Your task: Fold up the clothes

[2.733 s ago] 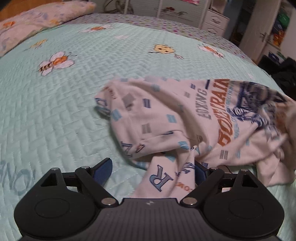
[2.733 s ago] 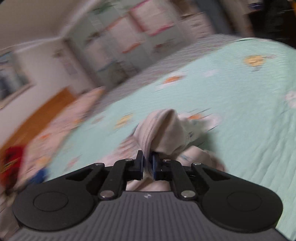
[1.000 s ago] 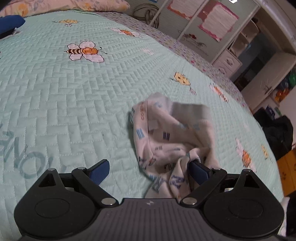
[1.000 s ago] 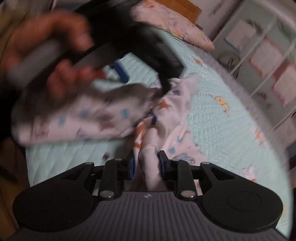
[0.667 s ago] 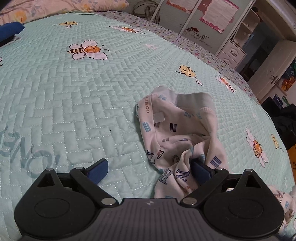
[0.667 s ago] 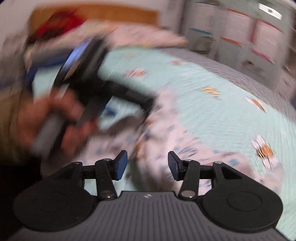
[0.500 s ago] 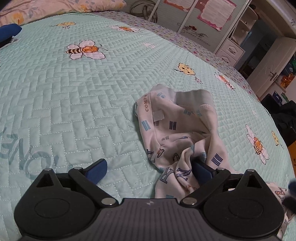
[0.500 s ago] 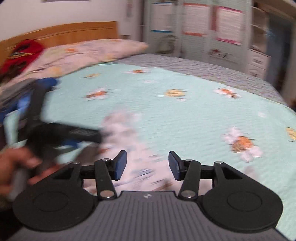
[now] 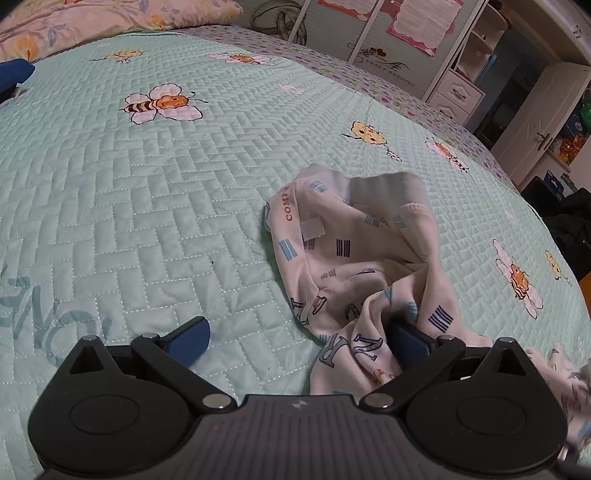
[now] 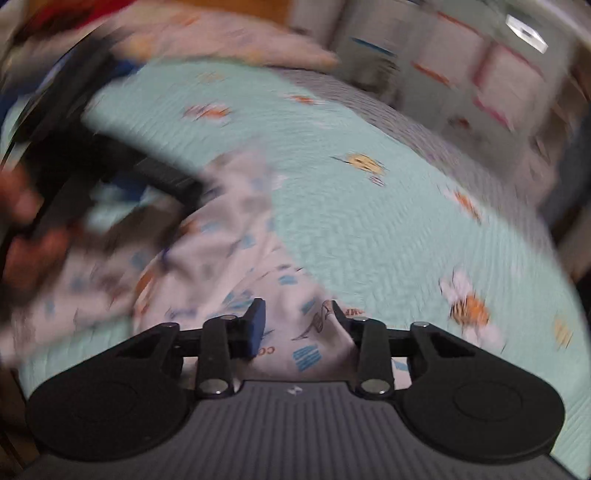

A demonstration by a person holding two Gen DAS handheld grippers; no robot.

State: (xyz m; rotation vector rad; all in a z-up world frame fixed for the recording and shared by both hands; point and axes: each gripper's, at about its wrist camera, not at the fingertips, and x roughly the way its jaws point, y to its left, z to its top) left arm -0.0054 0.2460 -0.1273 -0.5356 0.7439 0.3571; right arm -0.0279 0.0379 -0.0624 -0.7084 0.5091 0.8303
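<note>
A white printed garment (image 9: 354,258) lies crumpled on the mint quilted bedspread (image 9: 129,203). My left gripper (image 9: 295,334) hovers just before it, its jaws opening wide. One fold drapes over the right fingertip (image 9: 406,341), and nothing is pinched. The right wrist view is blurred. There my right gripper (image 10: 299,317) has its jaws closing on a bunch of the same garment (image 10: 229,236), which fills the gap and covers the right finger. A hand (image 10: 22,229) holding the left gripper (image 10: 110,166) shows at the left.
A floral pillow (image 9: 92,18) and a blue item (image 9: 14,74) lie at the far left of the bed. White cabinets and drawers (image 9: 454,92) stand behind the bed. Dark clothing (image 9: 569,221) sits off its right edge.
The right gripper let go of the garment, swung across the bed, and its jaws have come in on cloth again. The left jaws spread a little wider; the garment sagged onto the bed.
</note>
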